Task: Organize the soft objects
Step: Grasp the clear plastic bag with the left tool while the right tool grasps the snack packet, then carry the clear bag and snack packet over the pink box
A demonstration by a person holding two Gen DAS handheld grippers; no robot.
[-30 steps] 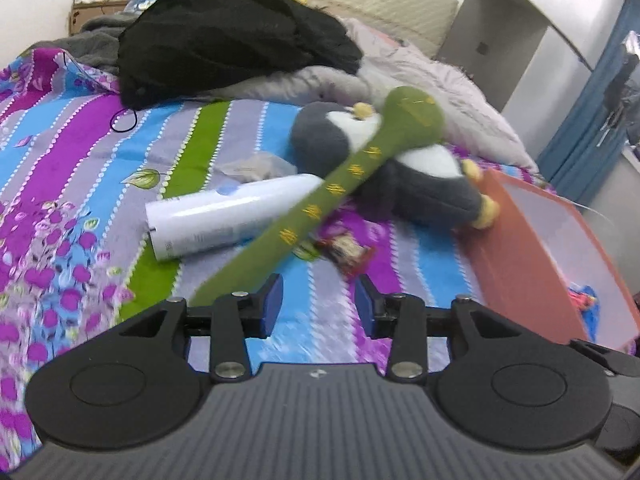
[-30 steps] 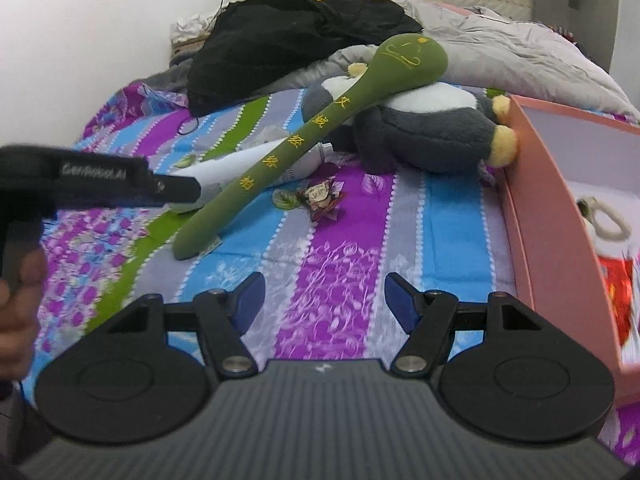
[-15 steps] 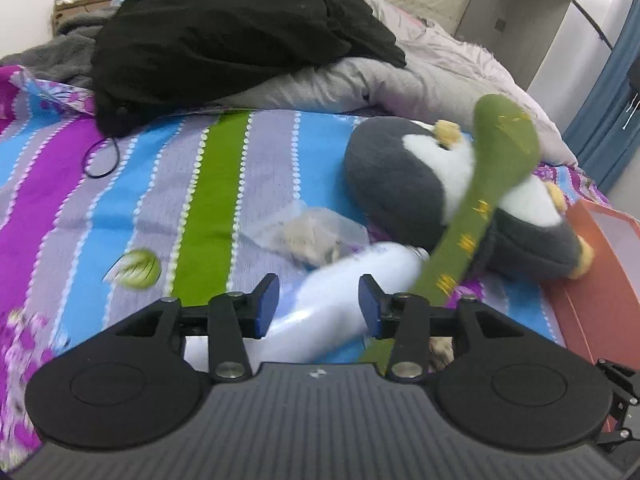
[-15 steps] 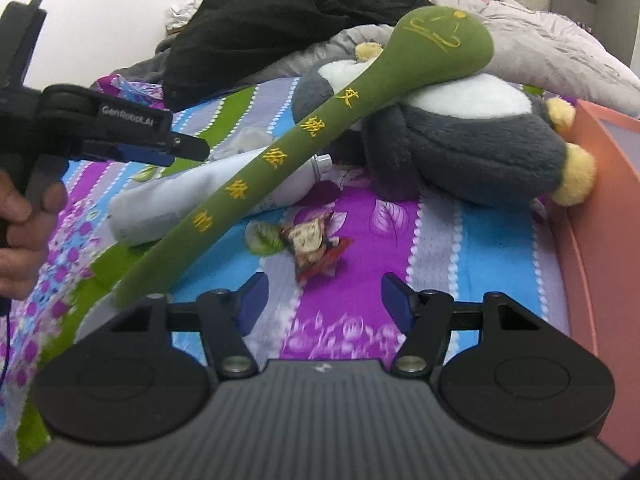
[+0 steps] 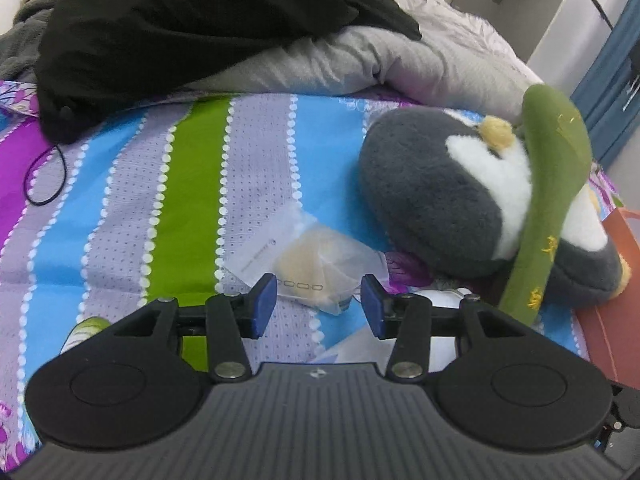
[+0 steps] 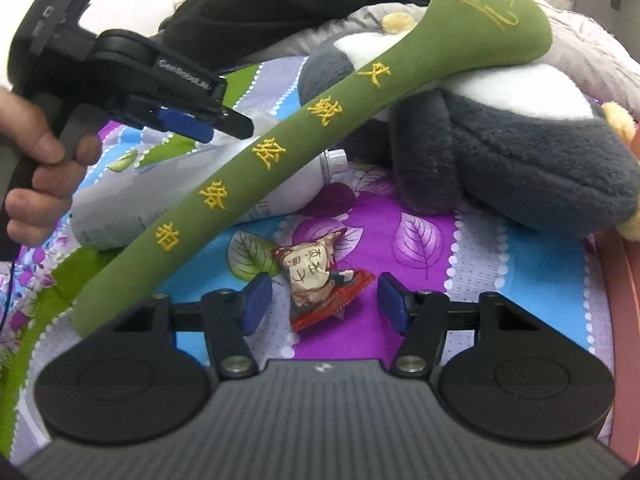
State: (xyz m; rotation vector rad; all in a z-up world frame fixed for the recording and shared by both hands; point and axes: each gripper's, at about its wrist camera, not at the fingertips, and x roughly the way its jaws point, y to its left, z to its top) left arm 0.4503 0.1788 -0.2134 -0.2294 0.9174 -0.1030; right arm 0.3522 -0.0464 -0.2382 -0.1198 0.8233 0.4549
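Observation:
A grey and white penguin plush (image 5: pixel 432 200) lies on the striped bedsheet, with a long green plush stick (image 6: pixel 300 140) leaning across it. In the left wrist view my left gripper (image 5: pixel 318 306) is open, and a clear plastic bag (image 5: pixel 316 264) with beige contents lies just ahead of its blue pads. A hand holds that left gripper (image 6: pixel 224 126) above a white bottle (image 6: pixel 296 188). My right gripper (image 6: pixel 326 306) is low over a small red snack packet (image 6: pixel 320 280). Its jaws are closing with the packet between them, and the pads stand apart from it.
A black garment (image 5: pixel 180 32) and a grey duvet (image 5: pixel 400 64) are heaped at the far end of the bed. A pink box (image 6: pixel 624 280) stands at the right edge, beside the penguin. A thin black loop (image 5: pixel 44 184) lies on the sheet at the left.
My left gripper has moved forward past the bottle and stick to the clear bag. My right gripper has come closer and lower over the snack packet, and its jaws have narrowed.

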